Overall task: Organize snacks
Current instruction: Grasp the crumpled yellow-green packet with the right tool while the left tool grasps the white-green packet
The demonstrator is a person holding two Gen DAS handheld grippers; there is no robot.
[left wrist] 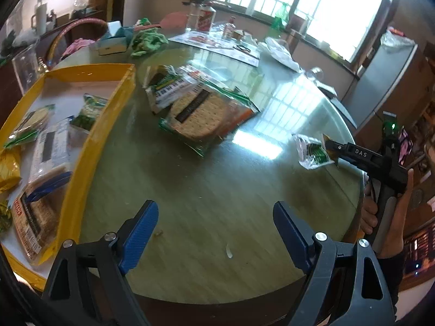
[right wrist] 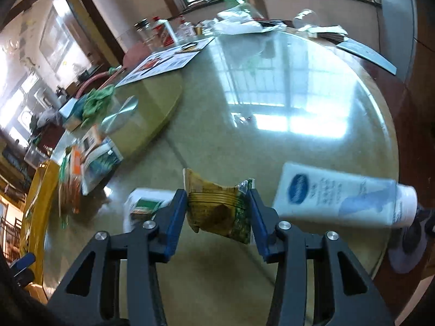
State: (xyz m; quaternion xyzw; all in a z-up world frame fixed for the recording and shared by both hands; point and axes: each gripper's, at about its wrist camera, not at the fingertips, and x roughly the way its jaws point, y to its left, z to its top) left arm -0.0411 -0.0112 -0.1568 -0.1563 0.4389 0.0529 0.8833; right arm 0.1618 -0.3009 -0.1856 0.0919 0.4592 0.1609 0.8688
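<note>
A snack packet (right wrist: 218, 207) sits pinched by its ends between the right gripper (right wrist: 218, 212) jaws, over the bench's near edge. Such a thin hold could slip en route to the yellow tray (left wrist: 89, 146). Cracker packs (left wrist: 201, 108) crowd the way; left gripper (left wrist: 214, 233) jaws gape empty.

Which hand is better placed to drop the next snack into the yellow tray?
Probably the right: the right gripper already clamps a small snack packet, ready to carry. The left gripper is open and empty, though nearer the yellow tray.
</note>
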